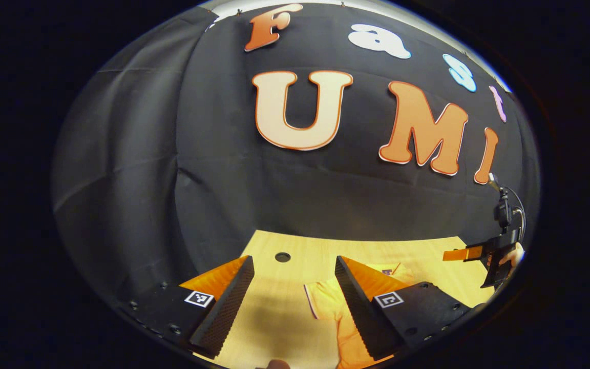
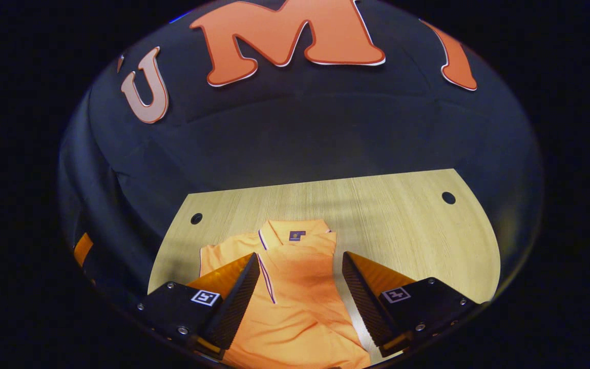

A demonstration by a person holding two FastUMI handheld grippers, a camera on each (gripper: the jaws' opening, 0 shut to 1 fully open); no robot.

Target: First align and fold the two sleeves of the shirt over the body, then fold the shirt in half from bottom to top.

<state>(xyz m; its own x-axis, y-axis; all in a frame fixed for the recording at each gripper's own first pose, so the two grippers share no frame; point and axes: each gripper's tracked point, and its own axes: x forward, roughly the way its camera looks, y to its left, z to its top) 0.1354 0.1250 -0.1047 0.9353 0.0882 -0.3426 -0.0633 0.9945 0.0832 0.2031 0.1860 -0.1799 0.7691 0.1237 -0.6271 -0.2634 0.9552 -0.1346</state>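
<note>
Fingers of both grippers spread wide — left gripper [image 1: 293, 279], right gripper [image 2: 300, 275] — holding nothing, orange shirt [image 2: 295, 287] on wooden table [image 2: 402, 220].

The left gripper [image 1: 293, 289] hangs above the wooden counter [image 1: 285, 312], jaws wide apart. An orange shirt [image 1: 328, 302] (one sleeve showing) lies beside them; the right gripper [image 1: 461, 254] hovers far off.

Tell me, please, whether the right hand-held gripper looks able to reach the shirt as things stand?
Probably yes: the right hand-held gripper is open above the shirt, which lies on the table with nothing between them.
</note>
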